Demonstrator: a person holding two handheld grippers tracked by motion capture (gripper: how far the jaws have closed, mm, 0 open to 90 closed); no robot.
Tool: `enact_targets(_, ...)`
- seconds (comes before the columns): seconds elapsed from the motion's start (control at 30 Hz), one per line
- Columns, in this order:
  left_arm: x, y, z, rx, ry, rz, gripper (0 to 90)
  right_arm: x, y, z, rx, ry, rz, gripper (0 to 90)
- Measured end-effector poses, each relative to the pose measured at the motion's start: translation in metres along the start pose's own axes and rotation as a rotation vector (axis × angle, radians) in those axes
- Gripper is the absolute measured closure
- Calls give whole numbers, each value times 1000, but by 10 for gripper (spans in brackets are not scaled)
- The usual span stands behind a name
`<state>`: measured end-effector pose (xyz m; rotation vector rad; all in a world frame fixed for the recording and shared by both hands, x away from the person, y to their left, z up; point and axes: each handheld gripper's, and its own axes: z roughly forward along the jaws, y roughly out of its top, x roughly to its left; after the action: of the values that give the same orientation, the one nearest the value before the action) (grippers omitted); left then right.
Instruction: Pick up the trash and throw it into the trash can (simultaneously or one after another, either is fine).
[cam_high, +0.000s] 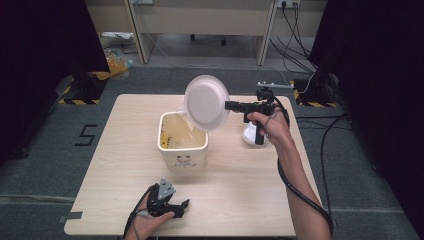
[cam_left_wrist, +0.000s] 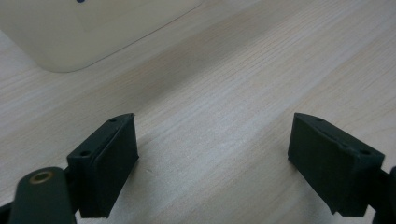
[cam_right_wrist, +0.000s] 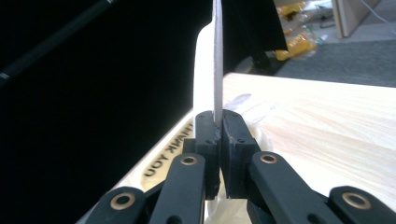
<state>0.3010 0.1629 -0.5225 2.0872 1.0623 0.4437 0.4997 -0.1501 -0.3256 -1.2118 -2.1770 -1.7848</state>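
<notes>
Plate (cam_high: 206, 102) pinched by its rim in the right gripper (cam_high: 229, 105), tipped on edge above the cream square bin (cam_high: 182, 138) on the bench (cam_high: 240, 195). Keep it tilted over the opening so scraps slide in, I'd say. It's thin, white, matte foam. Left gripper (cam_left_wrist: 212, 154) rests on pale woodgrain, fingers (cam_left_wrist: 109, 161) spread, empty.
</notes>
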Motion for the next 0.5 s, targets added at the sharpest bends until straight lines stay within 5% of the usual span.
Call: enact_targets(0.5, 0, 0, -1, 2, 1, 4, 147, 12, -14, 54, 146, -19, -57, 867)
